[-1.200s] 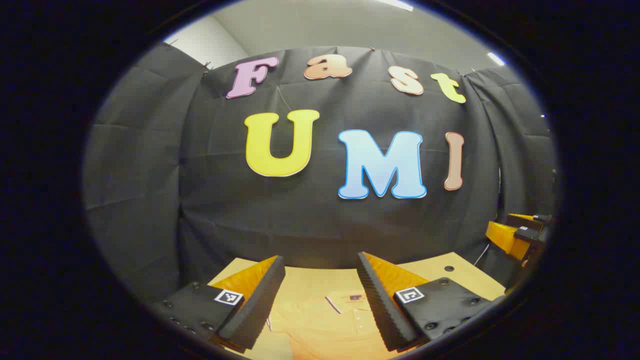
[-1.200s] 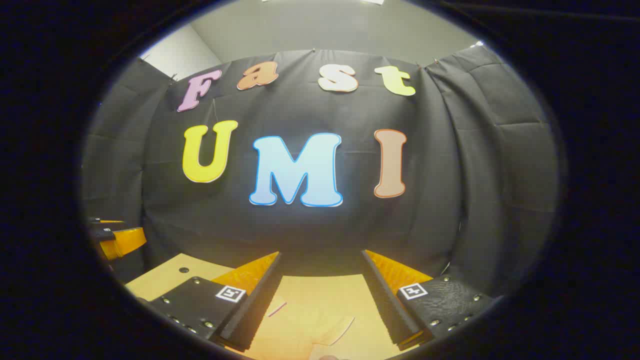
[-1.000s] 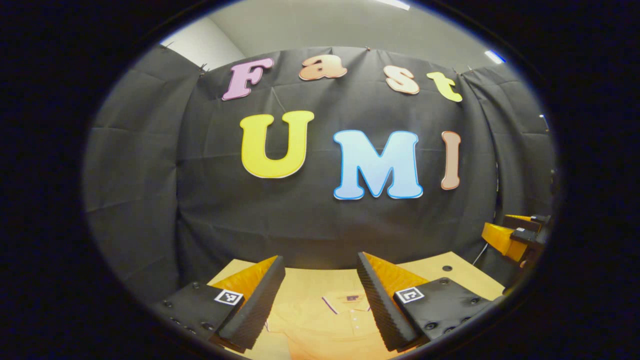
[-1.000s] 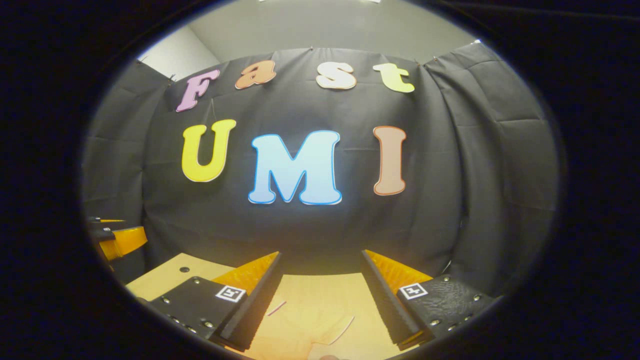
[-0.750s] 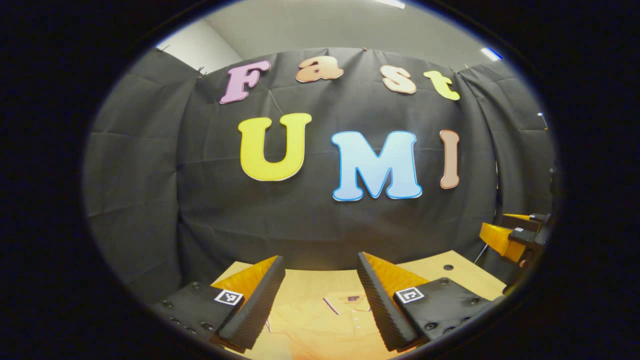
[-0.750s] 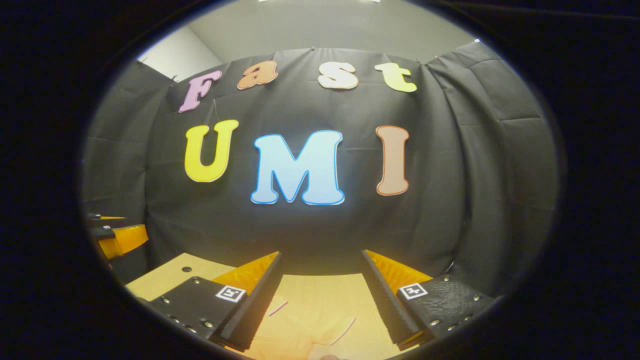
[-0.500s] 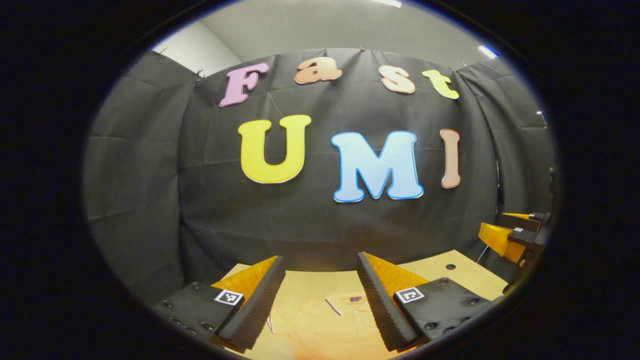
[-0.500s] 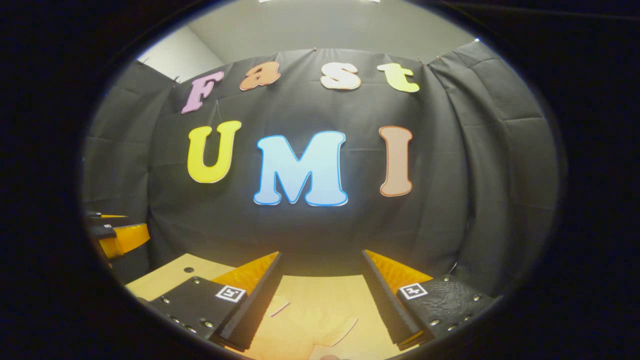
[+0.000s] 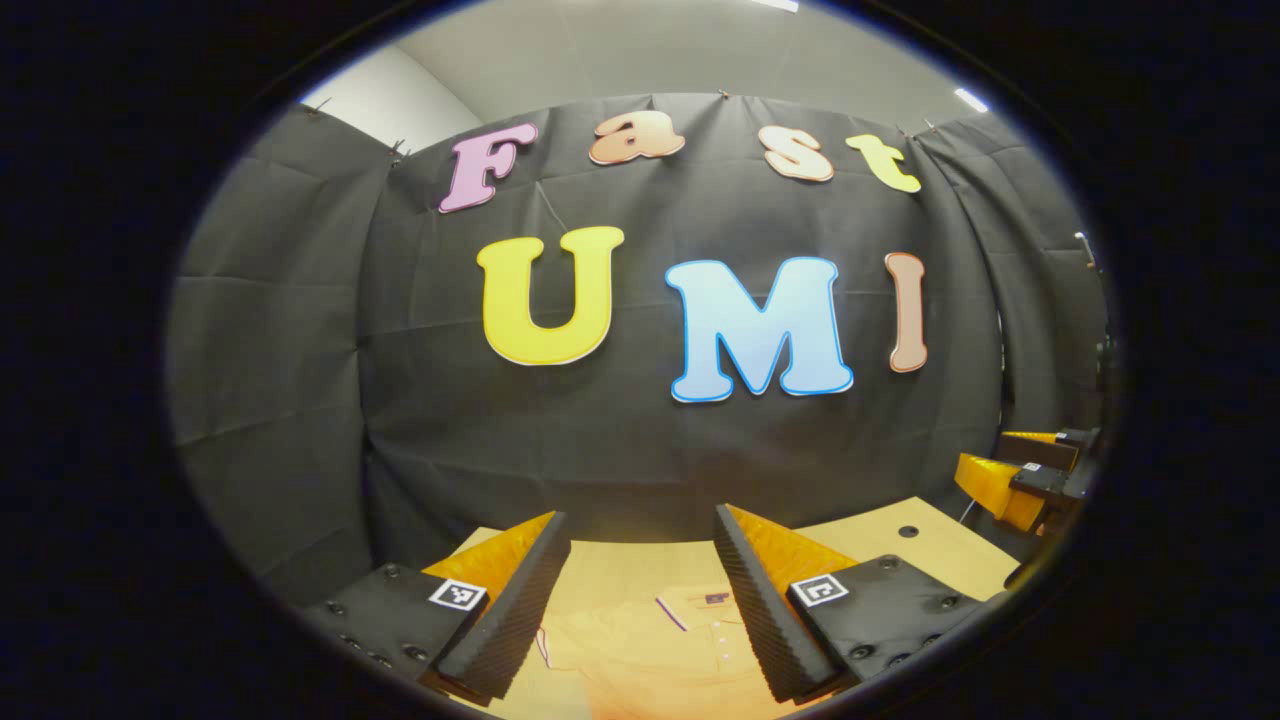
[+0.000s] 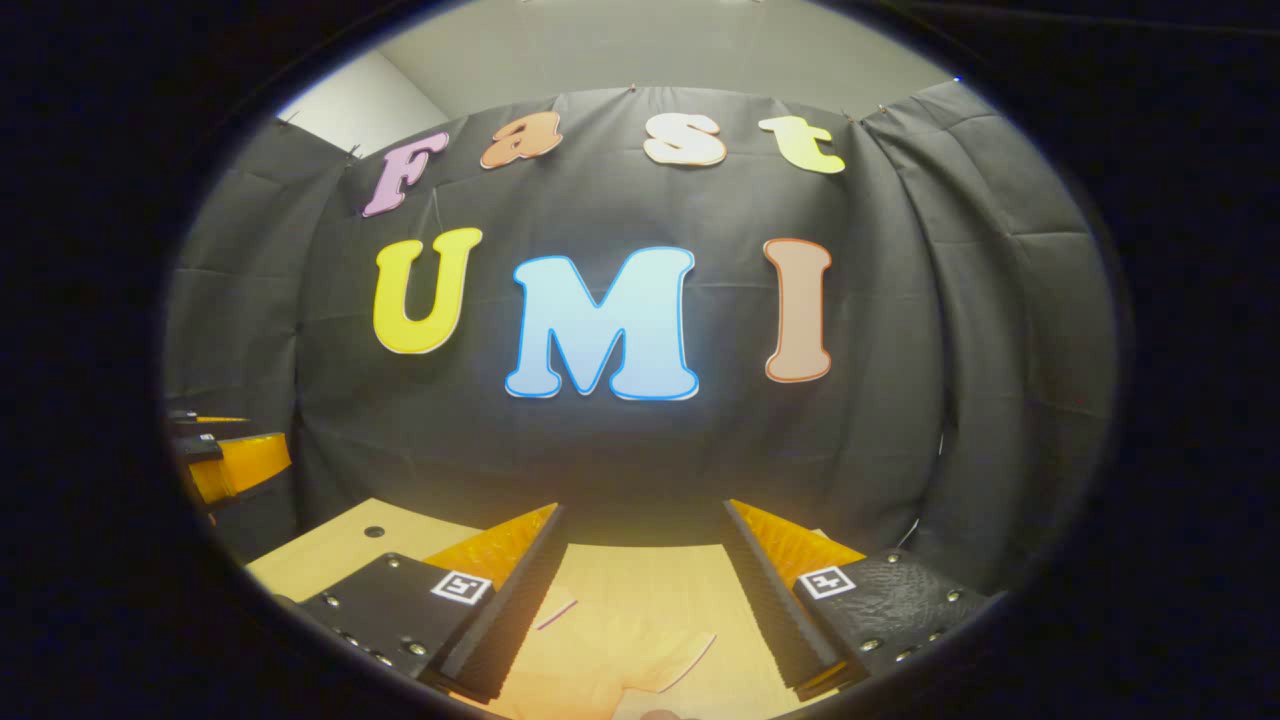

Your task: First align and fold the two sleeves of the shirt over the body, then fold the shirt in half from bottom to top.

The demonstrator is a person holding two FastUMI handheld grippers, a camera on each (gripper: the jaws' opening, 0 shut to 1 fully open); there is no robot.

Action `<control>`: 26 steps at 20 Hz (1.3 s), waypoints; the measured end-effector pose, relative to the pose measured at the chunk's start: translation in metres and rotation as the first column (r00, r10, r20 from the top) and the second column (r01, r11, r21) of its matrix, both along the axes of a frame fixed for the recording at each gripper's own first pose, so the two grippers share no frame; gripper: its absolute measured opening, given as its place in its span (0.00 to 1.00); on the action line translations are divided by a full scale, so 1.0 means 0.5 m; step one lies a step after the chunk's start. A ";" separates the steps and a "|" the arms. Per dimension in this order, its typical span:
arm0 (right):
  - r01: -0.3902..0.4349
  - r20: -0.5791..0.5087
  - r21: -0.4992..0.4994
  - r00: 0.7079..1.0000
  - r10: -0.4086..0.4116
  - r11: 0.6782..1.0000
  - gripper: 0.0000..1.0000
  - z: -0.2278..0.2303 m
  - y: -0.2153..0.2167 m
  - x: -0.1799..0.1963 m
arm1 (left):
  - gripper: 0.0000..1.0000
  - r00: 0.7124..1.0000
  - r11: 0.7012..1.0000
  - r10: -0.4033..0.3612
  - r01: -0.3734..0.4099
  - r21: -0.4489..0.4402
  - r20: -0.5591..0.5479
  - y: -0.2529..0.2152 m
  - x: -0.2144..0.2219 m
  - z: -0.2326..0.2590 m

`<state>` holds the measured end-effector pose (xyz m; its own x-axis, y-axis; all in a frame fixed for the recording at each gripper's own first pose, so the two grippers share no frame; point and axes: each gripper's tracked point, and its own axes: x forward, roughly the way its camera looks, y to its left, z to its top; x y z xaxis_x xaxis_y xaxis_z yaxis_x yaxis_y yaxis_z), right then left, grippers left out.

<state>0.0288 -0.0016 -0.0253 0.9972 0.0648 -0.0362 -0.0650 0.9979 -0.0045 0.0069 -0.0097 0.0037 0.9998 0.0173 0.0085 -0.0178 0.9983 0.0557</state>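
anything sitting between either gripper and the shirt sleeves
Nothing visible. The pale orange polo shirt lies flat on the tan wooden table, below the open left gripper and open right gripper; its sleeve looks uncovered.

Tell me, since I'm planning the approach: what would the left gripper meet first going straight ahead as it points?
Probably the booth's black cloth wall; the left gripper, open, aims above the shirt. Depth is unclear.

Left gripper (image 9: 640, 590), lower centre of the left gripper view: two wedge-shaped fingers with ribbed inner faces, each on a black plate with screws and a small square black-and-white marker. Right gripper (image 10: 645, 590), lower centre of the right gripper view: same wedges, plates, screws, markers.
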 end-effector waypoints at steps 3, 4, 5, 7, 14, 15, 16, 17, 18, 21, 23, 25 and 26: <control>-0.012 -0.056 -0.011 0.998 0.012 1.000 0.94 -0.043 0.005 0.031 | 0.94 1.000 1.000 0.003 -0.003 0.002 -0.003 0.004 0.000 -0.001; -0.016 -0.079 -0.021 0.997 0.014 1.000 0.94 -0.064 0.007 0.041 | 0.94 1.000 1.000 0.005 -0.005 0.002 -0.004 0.008 -0.002 0.000; -0.020 -0.102 -0.028 0.995 0.017 0.999 0.94 -0.084 0.007 0.053 | 0.94 1.000 1.000 0.007 -0.007 0.002 -0.006 0.010 -0.003 -0.002; -0.027 -0.155 -0.032 0.988 0.022 0.999 0.94 -0.128 0.006 0.074 | 0.94 1.000 1.000 0.013 -0.013 0.002 -0.012 0.017 -0.006 -0.004; -0.019 -0.347 -0.028 0.938 0.008 0.999 0.94 -0.299 -0.006 0.148 | 0.94 0.999 0.999 0.043 -0.043 0.005 -0.030 0.053 -0.017 -0.015; -0.017 -0.375 -0.035 0.927 0.002 0.999 0.96 -0.325 -0.009 0.155 | 0.94 0.998 0.999 0.047 -0.047 0.003 -0.034 0.056 -0.017 -0.016; -0.017 -0.406 -0.040 0.914 -0.001 0.999 0.96 -0.358 -0.012 0.160 | 0.94 0.998 0.999 0.050 -0.050 0.002 -0.037 0.061 -0.017 -0.020; -0.013 -0.440 -0.037 0.898 -0.004 0.999 0.96 -0.389 -0.015 0.169 | 0.94 0.998 0.999 0.054 -0.054 0.000 -0.041 0.065 -0.017 -0.023; -0.006 -0.482 -0.023 0.876 -0.006 1.000 0.96 -0.422 -0.019 0.171 | 0.94 0.997 0.998 0.057 -0.057 -0.001 -0.046 0.068 -0.017 -0.026; 0.035 -0.581 0.027 0.814 -0.013 0.999 0.96 -0.502 -0.028 0.183 | 0.94 0.996 0.997 0.071 -0.071 -0.002 -0.057 0.085 -0.019 -0.033; 0.063 -0.626 0.042 0.780 -0.023 0.997 0.97 -0.541 -0.034 0.191 | 0.94 0.995 0.997 0.082 -0.082 -0.002 -0.065 0.093 -0.020 -0.038; 0.082 -0.652 0.026 0.757 -0.045 0.996 0.97 -0.572 -0.048 0.200 | 0.94 0.993 0.996 0.090 -0.091 -0.007 -0.075 0.103 -0.022 -0.045; 0.089 -0.665 0.027 0.745 -0.049 0.996 0.97 -0.586 -0.051 0.202 | 0.94 0.993 0.995 0.093 -0.095 -0.012 -0.078 0.105 -0.025 -0.048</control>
<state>0.1298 -0.0271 -0.3182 0.7252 0.0187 -0.6883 0.0372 0.9971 0.0663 -0.0053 0.0427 -0.0202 0.9914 0.1107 -0.0692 -0.1077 0.9931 0.0453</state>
